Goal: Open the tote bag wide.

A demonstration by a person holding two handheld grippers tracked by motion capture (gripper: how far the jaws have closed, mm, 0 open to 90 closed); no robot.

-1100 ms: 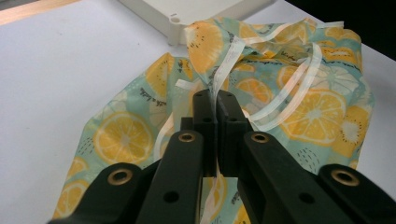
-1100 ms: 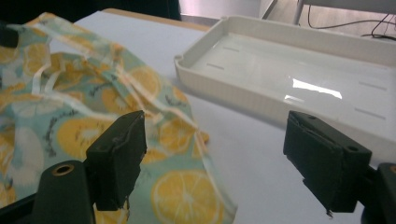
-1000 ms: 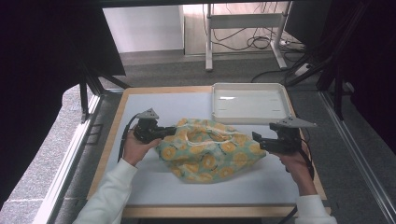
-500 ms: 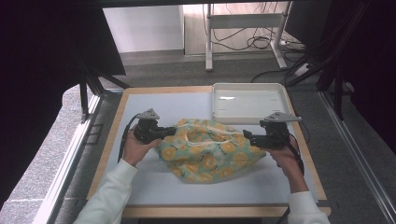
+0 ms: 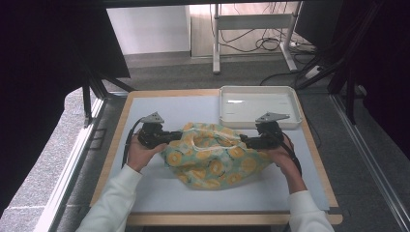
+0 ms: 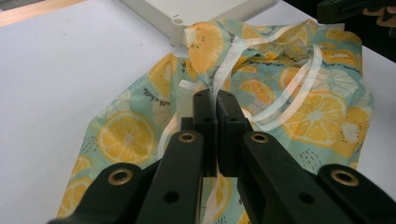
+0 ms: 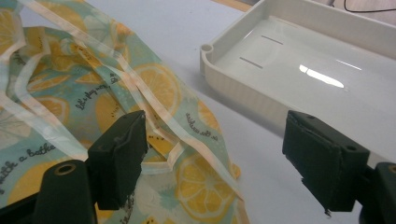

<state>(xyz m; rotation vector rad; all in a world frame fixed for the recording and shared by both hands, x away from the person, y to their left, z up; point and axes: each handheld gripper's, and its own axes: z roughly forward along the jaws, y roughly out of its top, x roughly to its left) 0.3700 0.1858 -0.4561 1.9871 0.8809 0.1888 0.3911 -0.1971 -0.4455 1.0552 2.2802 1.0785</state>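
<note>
- Lemon-print cloth bag (image 5: 212,157) lies crumpled mid-worktop (image 5: 159,193), toward the person's side; teal fabric w/ yellow citrus slices, pale ribbon trim (image 6: 285,100) looping across the top.
- Left hand-held gripper (image 6: 215,103): jaws closed tight, pinching the pale ribbon/fabric edge at the bag's left end; the strip runs up from betw. the pads. In high view the same gripper (image 5: 170,137) sits at the bag's left edge, left hand (image 5: 138,153) behind it.
- Right hand-held gripper (image 7: 215,154): jaws wide apart. Left pad over the bag's hem, looks to be on the fabric but can't confirm contact; right pad over bare worktop, nothing pinched. In high view (image 5: 245,141) its tips sit at the bag's right end, right hand (image 5: 285,159) behind.
- White tray (image 5: 227,116) at far-right of worktop, just beyond the bag; bag's far edge close to its near wall, contact unclear. Shallow, glossy.
- Worktop = pale sheet on wood-edged board.
</note>
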